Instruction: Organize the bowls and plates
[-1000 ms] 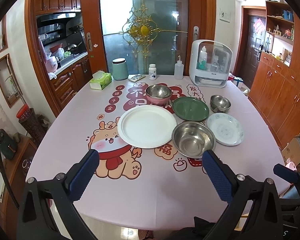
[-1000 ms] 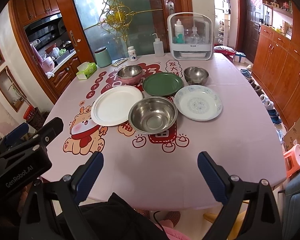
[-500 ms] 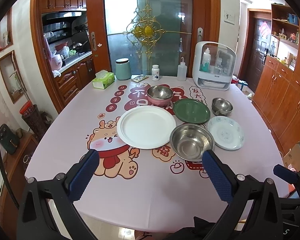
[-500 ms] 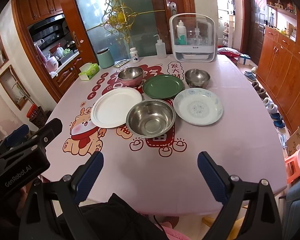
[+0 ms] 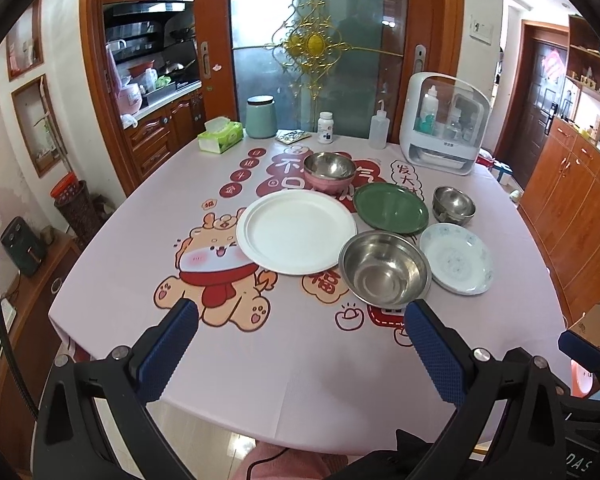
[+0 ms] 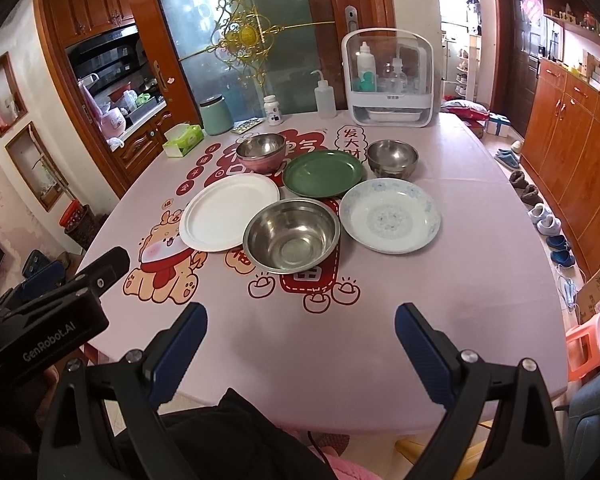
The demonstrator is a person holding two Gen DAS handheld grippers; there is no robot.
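On the pink tablecloth lie a white plate point(image 5: 296, 232) point(image 6: 228, 216), a green plate point(image 5: 391, 208) point(image 6: 323, 173), a patterned pale plate point(image 5: 456, 258) point(image 6: 389, 216), a large steel bowl point(image 5: 384, 268) point(image 6: 291, 234), a small steel bowl point(image 5: 453, 204) point(image 6: 392, 158) and a pink bowl with steel inside point(image 5: 329, 171) point(image 6: 261, 153). My left gripper point(image 5: 300, 320) is open and empty above the near table edge. My right gripper point(image 6: 300, 320) is open and empty, also near the front edge. The left gripper's body shows in the right wrist view point(image 6: 52, 320).
At the table's far edge stand a tissue box point(image 5: 220, 140), a teal canister point(image 5: 261, 117), a pill bottle point(image 5: 325, 128), a squeeze bottle point(image 5: 379, 130) and a white bottle case point(image 5: 444, 128). Wooden cabinets point(image 6: 572, 140) line the right wall. A pink stool point(image 6: 590, 340) stands at right.
Both grippers have risen and tilted slightly, so the dishes sit a bit lower and farther in view. Nothing on the table has moved.
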